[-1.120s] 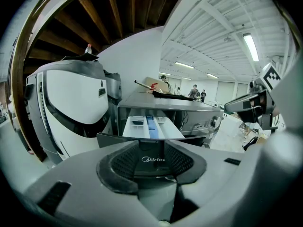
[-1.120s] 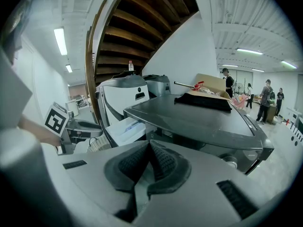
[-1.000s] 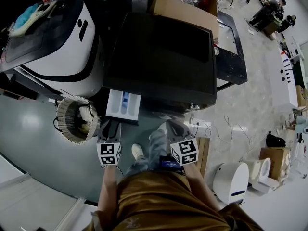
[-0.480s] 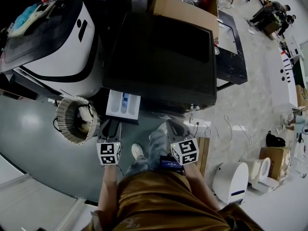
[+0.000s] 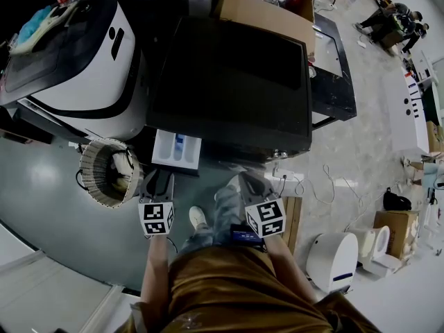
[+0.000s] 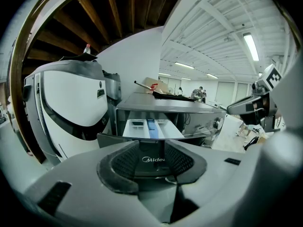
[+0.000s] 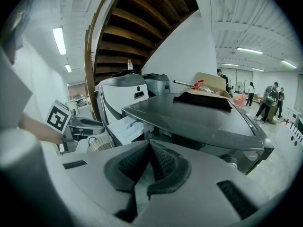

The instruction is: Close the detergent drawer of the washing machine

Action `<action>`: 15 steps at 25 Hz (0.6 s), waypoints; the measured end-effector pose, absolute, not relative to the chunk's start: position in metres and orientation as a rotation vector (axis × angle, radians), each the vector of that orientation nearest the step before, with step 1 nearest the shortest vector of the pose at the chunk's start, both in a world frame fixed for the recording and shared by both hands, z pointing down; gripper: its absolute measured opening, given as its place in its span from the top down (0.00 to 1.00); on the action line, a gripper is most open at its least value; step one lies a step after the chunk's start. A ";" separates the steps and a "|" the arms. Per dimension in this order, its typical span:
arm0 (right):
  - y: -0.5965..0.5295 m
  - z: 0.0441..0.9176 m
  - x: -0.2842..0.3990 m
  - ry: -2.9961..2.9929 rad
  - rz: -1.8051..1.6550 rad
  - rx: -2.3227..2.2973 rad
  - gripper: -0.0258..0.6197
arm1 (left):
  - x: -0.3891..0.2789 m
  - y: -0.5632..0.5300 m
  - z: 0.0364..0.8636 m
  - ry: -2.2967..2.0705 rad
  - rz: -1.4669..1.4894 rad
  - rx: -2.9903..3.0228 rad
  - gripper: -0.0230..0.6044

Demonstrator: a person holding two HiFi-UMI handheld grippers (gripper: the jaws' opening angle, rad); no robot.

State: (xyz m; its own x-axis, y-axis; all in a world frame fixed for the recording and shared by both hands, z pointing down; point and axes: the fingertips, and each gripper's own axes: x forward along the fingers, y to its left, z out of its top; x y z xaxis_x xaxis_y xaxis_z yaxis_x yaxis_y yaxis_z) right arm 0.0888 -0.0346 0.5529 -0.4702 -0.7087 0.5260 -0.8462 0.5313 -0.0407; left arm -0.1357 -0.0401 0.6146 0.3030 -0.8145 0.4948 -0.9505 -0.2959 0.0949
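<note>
Head view, looking steeply down: the washing machine [image 5: 236, 82] presents its dark top, and the detergent drawer [image 5: 177, 148] stands pulled out from the machine's front left corner, its white compartments and a blue insert open to view. The left claw [image 5: 159, 180] lies just in front of the drawer's outer end and points at it; whether it touches the drawer cannot be told from this view. In the left gripper view the left claw [image 6: 152, 161] is spread, its two ribbed pads [image 6: 120, 167] well apart with nothing between them, and through the gap shows a dark panel lettered "Midea", above which the drawer [image 6: 150, 126] extends back toward the machine. The right claw [image 5: 254, 184] is held to the right of the drawer, before the machine's front and apart from it. In the right gripper view the right claw [image 7: 148, 162] is pressed together, pad against pad, and pinches nothing; the drawer [image 7: 125, 126] lies off to its left. A large white appliance [image 5: 76, 54] stands left of the washing machine, a round woven basket [image 5: 111, 172] sits on the floor beside the left claw, and a cardboard box [image 5: 267, 9] rests at the machine's far edge.
</note>
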 end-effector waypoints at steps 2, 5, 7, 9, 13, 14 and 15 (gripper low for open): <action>-0.035 0.553 0.090 -2.320 0.413 1.269 0.94 | -0.136 -0.044 0.615 -1.581 0.506 2.205 0.68; -0.036 0.553 0.093 -2.315 0.418 1.276 0.94 | -0.135 -0.046 0.615 -1.582 0.499 2.202 0.68; -0.037 0.554 0.095 -2.314 0.420 1.281 0.94 | -0.135 -0.047 0.615 -1.582 0.497 2.202 0.68; -0.038 0.554 0.095 -2.312 0.422 1.281 0.94 | -0.134 -0.048 0.614 -1.581 0.497 2.203 0.68; -0.040 0.555 0.095 -2.309 0.425 1.279 0.94 | -0.134 -0.052 0.614 -1.580 0.497 2.203 0.68; -0.041 0.555 0.095 -2.309 0.425 1.279 0.94 | -0.134 -0.054 0.614 -1.580 0.497 2.202 0.68; -0.041 0.555 0.095 -2.309 0.425 1.279 0.94 | -0.134 -0.055 0.614 -1.579 0.497 2.202 0.68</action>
State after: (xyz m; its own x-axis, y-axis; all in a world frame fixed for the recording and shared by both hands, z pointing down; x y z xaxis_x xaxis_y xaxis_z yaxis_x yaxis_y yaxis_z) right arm 0.0949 -0.0414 0.5549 -0.4591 -0.7101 0.5338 -0.8537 0.5188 -0.0440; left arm -0.1337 -0.0548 0.6140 0.3042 -0.8144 0.4941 -0.9506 -0.2931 0.1020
